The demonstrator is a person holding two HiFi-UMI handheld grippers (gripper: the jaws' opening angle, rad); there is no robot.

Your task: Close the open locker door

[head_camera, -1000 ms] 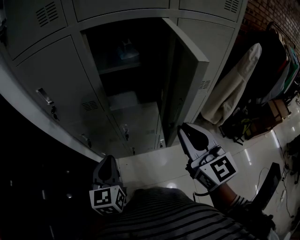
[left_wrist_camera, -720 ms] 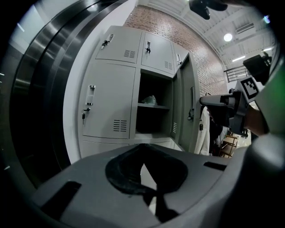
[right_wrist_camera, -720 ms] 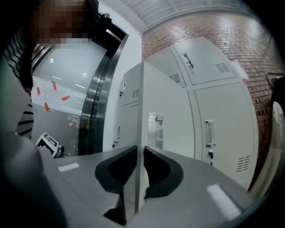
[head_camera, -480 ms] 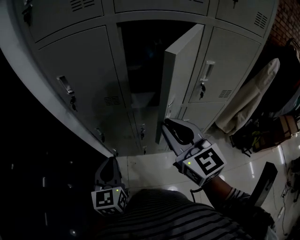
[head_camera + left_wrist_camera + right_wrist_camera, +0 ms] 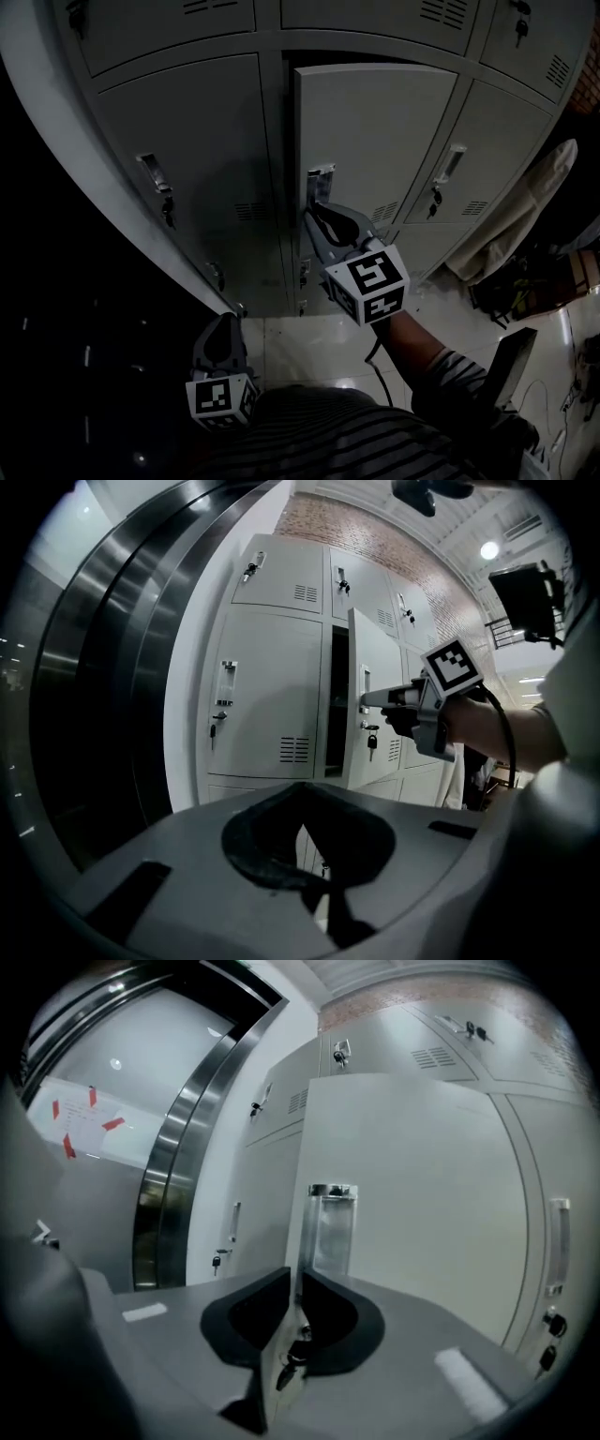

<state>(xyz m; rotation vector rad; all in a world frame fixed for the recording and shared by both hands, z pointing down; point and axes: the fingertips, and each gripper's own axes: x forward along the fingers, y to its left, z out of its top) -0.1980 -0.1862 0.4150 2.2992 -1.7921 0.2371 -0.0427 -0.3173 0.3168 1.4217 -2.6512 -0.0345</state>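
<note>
Swung nearly shut since before: door [image 5: 375, 141], pushed by right gripper [image 5: 314, 211].
Ajar at 9 o'clock edge; needs last push. Both clenched, empty; left gripper [image 5: 220, 323] idle at 7 o'clock.

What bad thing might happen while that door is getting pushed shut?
The locker door is not fully shut. A dark gap shows beside it, so it might swing open again without latching. The right gripper presses close to the door's free edge by the handle, so its tips might slip off or get pinched against the frame.
</note>
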